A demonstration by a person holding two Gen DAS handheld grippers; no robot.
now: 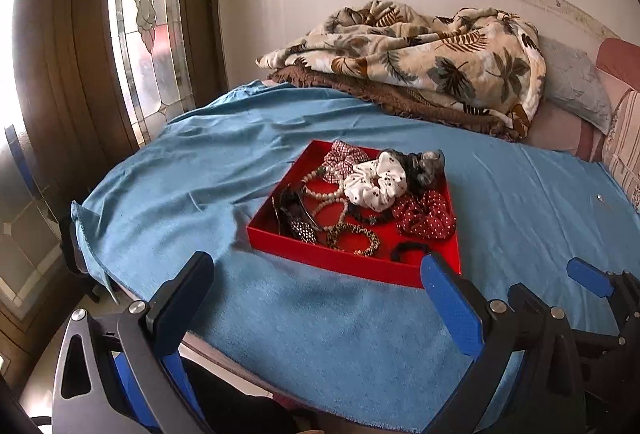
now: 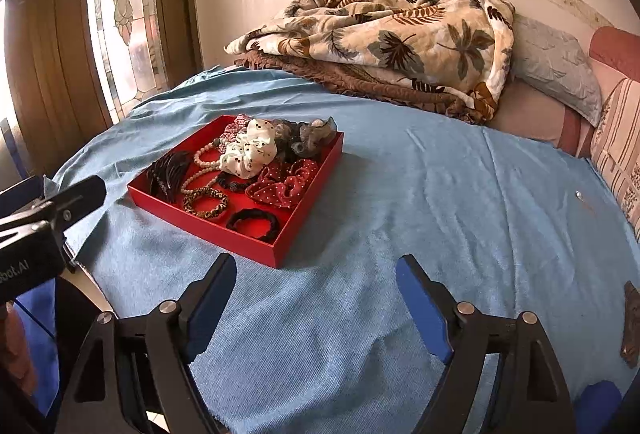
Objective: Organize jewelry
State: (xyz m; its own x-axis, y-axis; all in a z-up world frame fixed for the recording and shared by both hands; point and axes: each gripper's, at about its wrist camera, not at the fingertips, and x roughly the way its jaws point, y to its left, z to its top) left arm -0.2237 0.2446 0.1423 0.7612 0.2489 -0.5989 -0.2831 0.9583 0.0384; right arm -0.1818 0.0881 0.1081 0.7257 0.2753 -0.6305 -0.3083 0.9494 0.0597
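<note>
A red tray (image 1: 344, 262) (image 2: 208, 230) sits on the blue bedspread (image 1: 320, 334). It holds a white dotted scrunchie (image 1: 376, 179) (image 2: 250, 151), a red polka-dot scrunchie (image 1: 424, 218) (image 2: 286, 185), a black hair band (image 2: 254, 222), a leopard-print bracelet (image 1: 354, 238) (image 2: 206, 201), bead bracelets (image 1: 324, 193) and a dark hair claw (image 2: 168, 173). My left gripper (image 1: 318, 266) hovers open just short of the tray's near wall, nothing between its pads. My right gripper (image 2: 316, 268) is open and empty over the bedspread, to the right of the tray's near corner.
A leaf-print blanket (image 1: 420, 61) on a brown one is heaped at the back, with a grey pillow (image 1: 576, 85) beside it. A stained-glass door (image 1: 148, 13) stands left, past the bed's edge. A small metal piece (image 2: 579, 195) lies on the bedspread at right.
</note>
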